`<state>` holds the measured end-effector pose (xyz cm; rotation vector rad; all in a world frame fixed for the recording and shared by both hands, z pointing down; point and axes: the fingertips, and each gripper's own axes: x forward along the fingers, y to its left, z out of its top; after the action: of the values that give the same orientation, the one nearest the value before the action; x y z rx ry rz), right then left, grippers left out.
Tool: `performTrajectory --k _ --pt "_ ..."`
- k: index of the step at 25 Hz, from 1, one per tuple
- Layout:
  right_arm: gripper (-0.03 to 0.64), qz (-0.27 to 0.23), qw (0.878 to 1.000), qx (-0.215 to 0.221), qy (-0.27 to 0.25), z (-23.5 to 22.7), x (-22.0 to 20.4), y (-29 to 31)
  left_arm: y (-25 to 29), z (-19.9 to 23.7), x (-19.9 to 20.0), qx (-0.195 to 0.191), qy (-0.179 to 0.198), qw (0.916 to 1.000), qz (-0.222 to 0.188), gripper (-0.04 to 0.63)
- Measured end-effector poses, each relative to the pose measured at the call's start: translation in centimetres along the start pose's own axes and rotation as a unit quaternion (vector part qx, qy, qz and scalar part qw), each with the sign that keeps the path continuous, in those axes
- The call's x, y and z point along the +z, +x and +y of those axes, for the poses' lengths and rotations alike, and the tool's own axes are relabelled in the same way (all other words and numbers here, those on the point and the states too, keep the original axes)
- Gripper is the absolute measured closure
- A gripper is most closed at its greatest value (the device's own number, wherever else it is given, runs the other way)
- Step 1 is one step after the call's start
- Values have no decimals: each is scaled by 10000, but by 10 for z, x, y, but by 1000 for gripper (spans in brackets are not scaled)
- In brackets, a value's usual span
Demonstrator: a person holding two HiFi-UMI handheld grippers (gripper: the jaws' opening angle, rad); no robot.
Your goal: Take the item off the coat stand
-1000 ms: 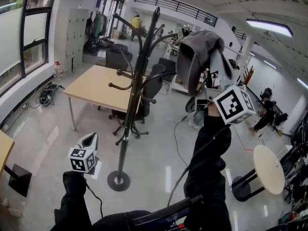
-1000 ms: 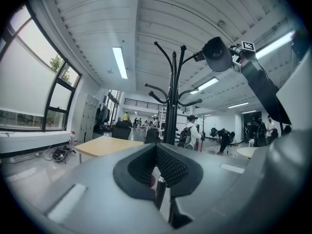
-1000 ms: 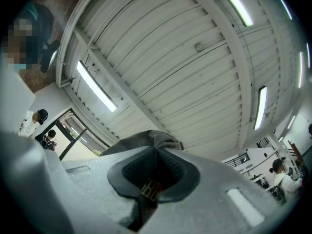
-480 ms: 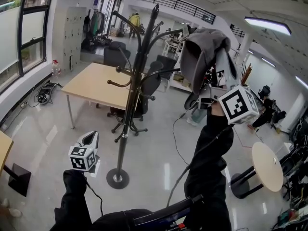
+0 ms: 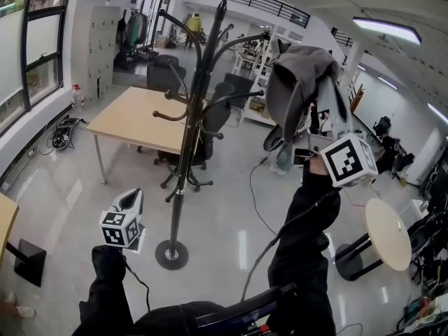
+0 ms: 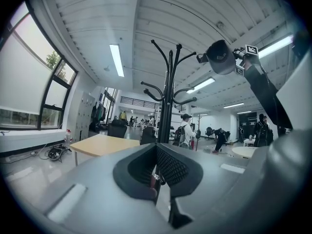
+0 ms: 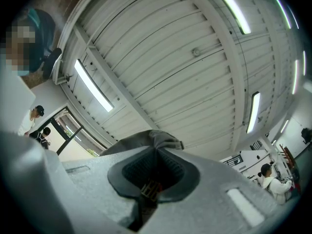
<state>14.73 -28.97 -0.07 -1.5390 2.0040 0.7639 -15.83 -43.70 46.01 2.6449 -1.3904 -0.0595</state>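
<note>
A grey cap (image 5: 297,82) hangs from my raised right gripper (image 5: 323,89), which is shut on its fabric. The cap sits just right of the upper hook tips of the black coat stand (image 5: 187,145); I cannot tell whether it touches them. In the left gripper view the cap (image 6: 220,57) shows beside a hook end of the stand (image 6: 167,96). Grey cloth (image 7: 146,140) bulges over the right gripper (image 7: 157,147) in its own view. My left gripper (image 5: 131,200) is low, left of the stand's pole, shut with nothing in it (image 6: 156,146).
The stand's round base (image 5: 171,254) rests on the glossy floor. A wooden table (image 5: 136,121) and office chairs (image 5: 217,128) stand behind it. A small round table (image 5: 388,233) is at the right, and a cable (image 5: 255,208) trails across the floor. People stand far back.
My right gripper has shifted a little to the right and slightly down with the cap, away from the stand's pole. The left gripper has stayed put.
</note>
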Motion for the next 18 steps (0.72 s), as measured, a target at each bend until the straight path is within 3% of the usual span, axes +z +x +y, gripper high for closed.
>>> performTrajectory --k 18 --pt "600 659 9973 -318 67 -3 -68 -64 -5 -6 -20 -237 146 9994 223 594"
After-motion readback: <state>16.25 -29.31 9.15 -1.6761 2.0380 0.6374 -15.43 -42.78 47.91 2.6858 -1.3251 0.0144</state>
